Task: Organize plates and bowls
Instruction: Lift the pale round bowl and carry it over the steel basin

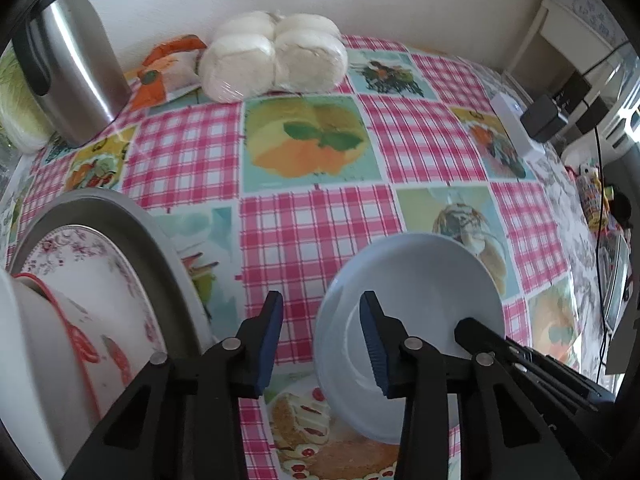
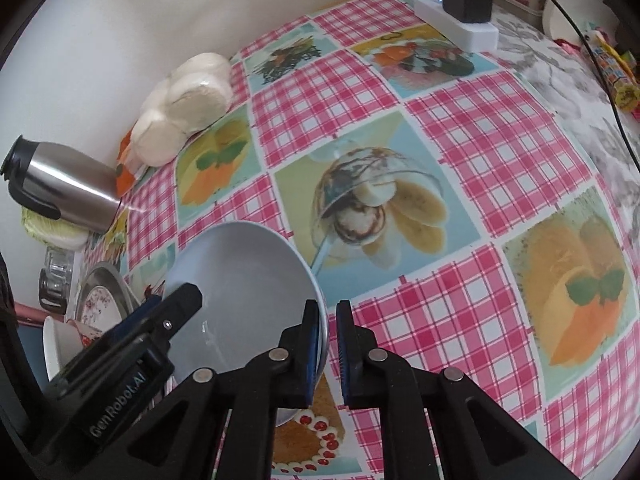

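A light blue bowl (image 1: 420,280) (image 2: 240,272) sits tilted over the checked tablecloth (image 1: 320,232). My right gripper (image 2: 327,305) is shut on its right rim, one pad inside the bowl and one outside. My left gripper (image 1: 320,296) straddles the opposite rim, its right finger inside the bowl. The jaws stand apart and the pads do not touch the rim. At the left, a flowered plate (image 1: 100,256) lies in a steel dish (image 1: 160,240). A white bowl with red markings (image 1: 52,344) sits on that plate.
A steel jug (image 1: 68,68), wrapped white buns (image 1: 272,56) and a cabbage (image 1: 16,116) line the back wall. A white power strip (image 1: 516,128) with a black adapter (image 1: 544,118) and cables lies at the right edge.
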`<action>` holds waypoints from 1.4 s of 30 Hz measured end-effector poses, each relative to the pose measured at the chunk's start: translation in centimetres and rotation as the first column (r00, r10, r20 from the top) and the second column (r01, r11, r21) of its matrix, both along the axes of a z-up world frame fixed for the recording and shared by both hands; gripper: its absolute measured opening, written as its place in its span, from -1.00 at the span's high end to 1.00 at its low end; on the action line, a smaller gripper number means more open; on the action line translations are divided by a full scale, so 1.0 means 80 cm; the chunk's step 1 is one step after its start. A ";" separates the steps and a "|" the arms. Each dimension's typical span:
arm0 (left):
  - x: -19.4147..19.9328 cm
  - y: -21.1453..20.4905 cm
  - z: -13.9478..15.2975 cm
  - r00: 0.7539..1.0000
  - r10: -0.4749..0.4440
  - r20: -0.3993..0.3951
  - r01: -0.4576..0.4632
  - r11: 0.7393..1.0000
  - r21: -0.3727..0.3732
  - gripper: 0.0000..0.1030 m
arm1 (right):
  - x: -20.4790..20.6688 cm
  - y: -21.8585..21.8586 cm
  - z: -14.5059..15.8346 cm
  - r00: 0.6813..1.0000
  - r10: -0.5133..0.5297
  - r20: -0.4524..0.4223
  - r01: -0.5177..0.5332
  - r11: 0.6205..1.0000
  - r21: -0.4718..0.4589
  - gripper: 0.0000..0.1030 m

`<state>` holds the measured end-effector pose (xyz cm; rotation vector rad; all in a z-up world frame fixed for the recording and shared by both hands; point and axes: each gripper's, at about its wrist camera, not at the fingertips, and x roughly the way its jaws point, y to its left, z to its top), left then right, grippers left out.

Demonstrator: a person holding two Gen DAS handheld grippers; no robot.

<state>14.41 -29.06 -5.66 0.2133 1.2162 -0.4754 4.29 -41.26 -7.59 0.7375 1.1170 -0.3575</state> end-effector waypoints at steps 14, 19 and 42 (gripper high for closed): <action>-0.008 -0.010 -0.022 0.999 -0.023 -0.029 0.023 1.000 -0.002 0.41 | 0.000 0.000 -0.007 1.000 -0.010 0.020 0.009 0.999 0.040 0.81; -0.007 -0.004 -0.022 0.999 -0.010 -0.034 0.008 0.999 -0.035 0.45 | 0.001 0.001 -0.013 0.999 -0.013 0.033 0.010 0.998 0.069 0.79; -0.018 0.022 0.109 0.992 0.018 0.122 0.008 0.978 -0.209 0.57 | -0.016 0.013 0.100 0.981 -0.018 0.194 0.023 0.999 -0.026 0.78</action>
